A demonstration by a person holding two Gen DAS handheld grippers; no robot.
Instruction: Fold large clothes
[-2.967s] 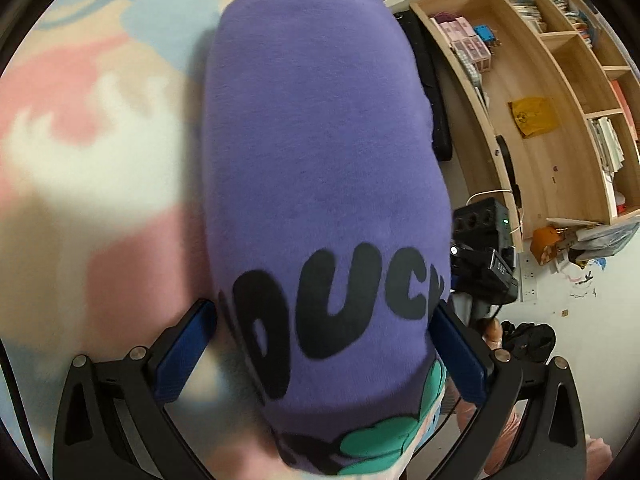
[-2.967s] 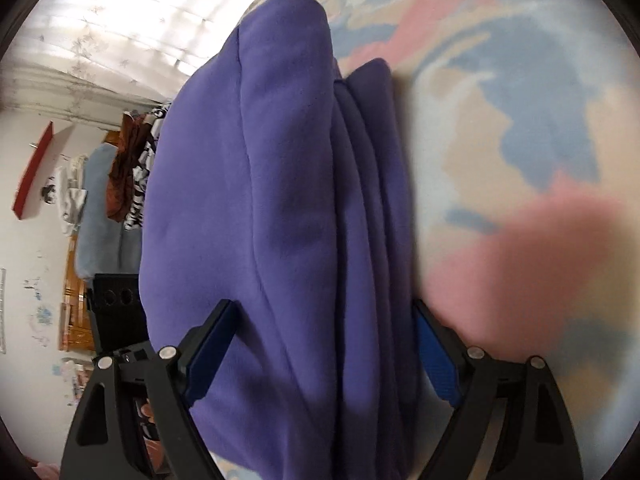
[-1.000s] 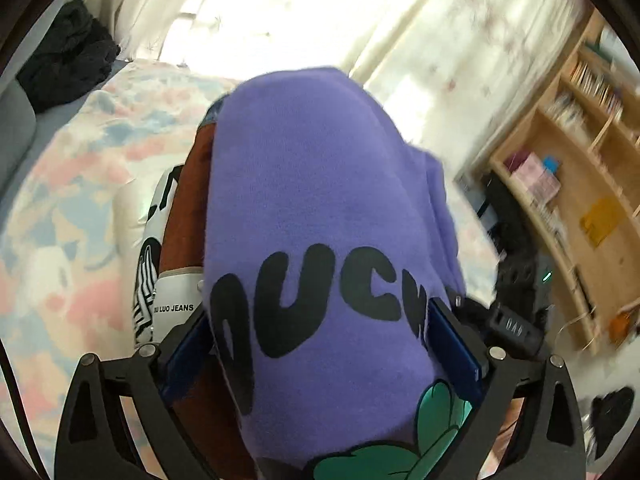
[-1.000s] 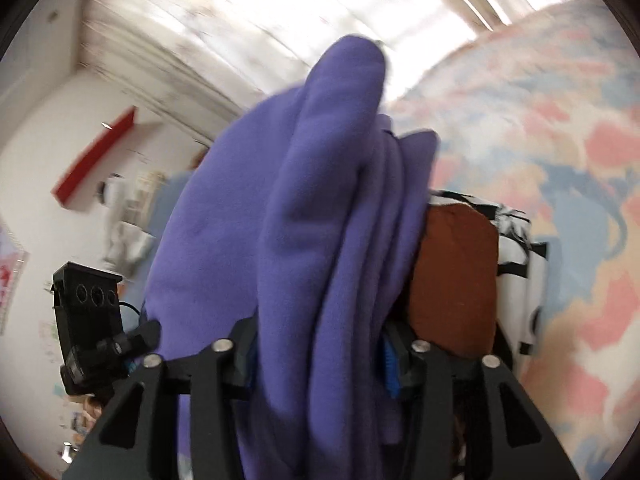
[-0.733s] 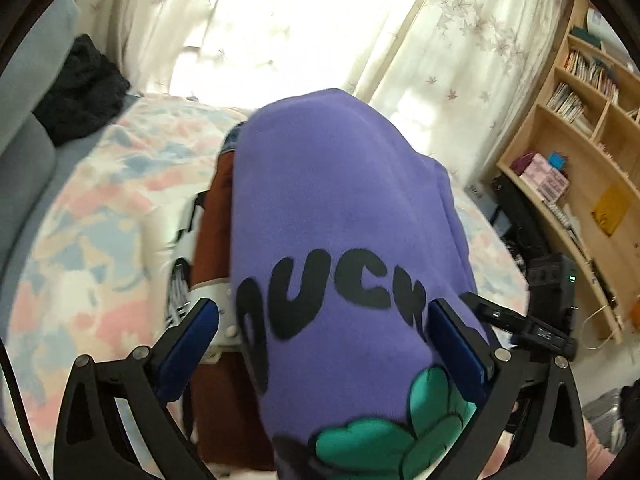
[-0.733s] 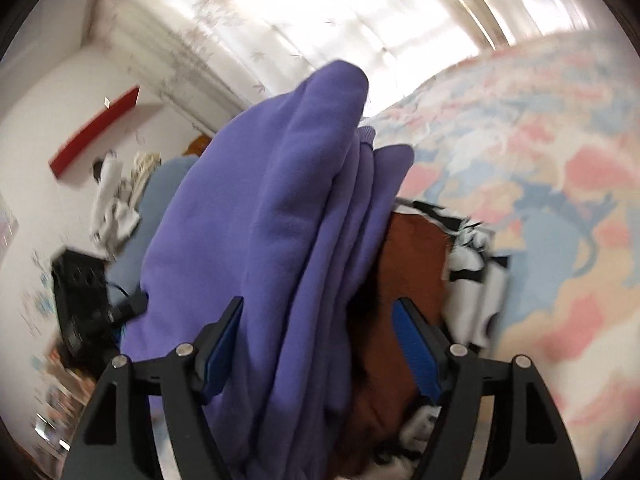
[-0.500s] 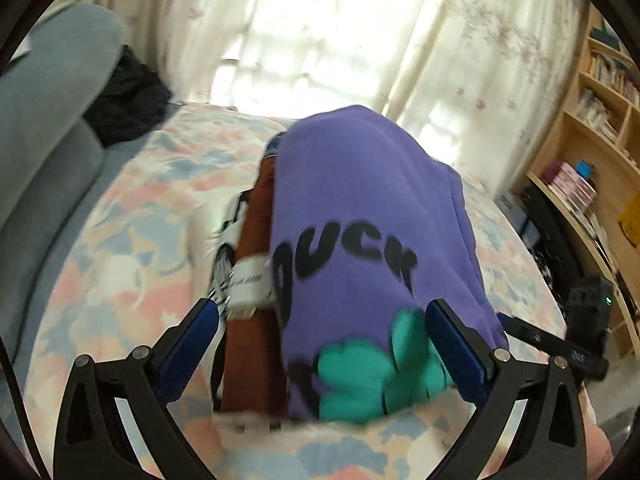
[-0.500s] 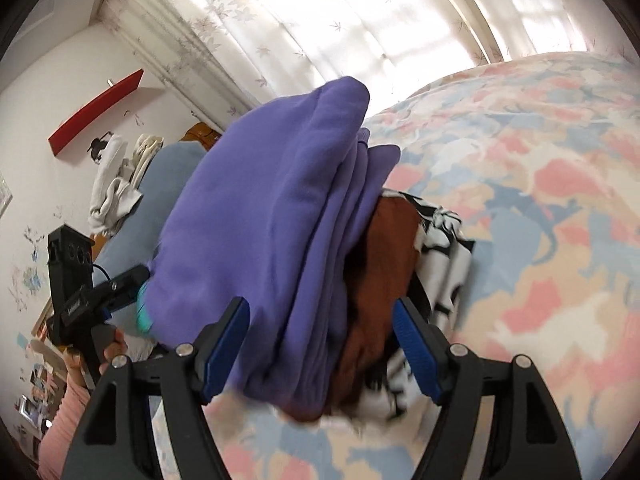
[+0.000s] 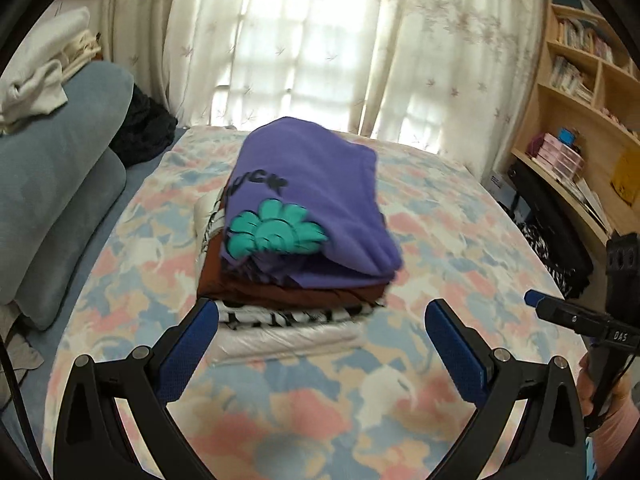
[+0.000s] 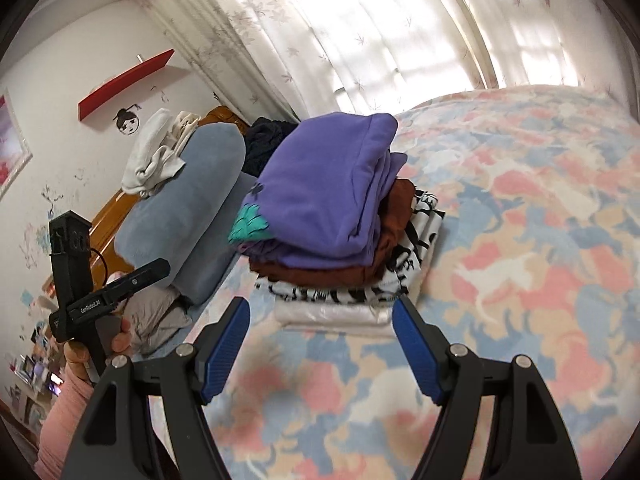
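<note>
A folded purple sweatshirt [image 9: 320,196] with black lettering and a teal flower lies on top of a stack of folded clothes: a brown garment [image 9: 288,290], a black-and-white one [image 9: 292,316] and a white one [image 9: 288,342] at the bottom. The stack rests on a bed with a pastel pink, blue and cream cover [image 9: 280,412]. My left gripper [image 9: 322,342] is open and empty just in front of the stack. My right gripper [image 10: 320,334] is open and empty, near the stack's corner; the sweatshirt [image 10: 328,192] shows there too.
Blue-grey pillows [image 9: 52,184] with pale clothes on top lie along the left of the bed, and a dark garment [image 9: 144,132] sits behind. Curtains [image 9: 320,48] hang behind. A wooden bookshelf [image 9: 580,112] stands on the right. The other hand-held gripper shows at each view's edge [image 10: 104,292].
Both grippers carried the purple sweatshirt over the bed, set it on the stack, opened and drew back from it.
</note>
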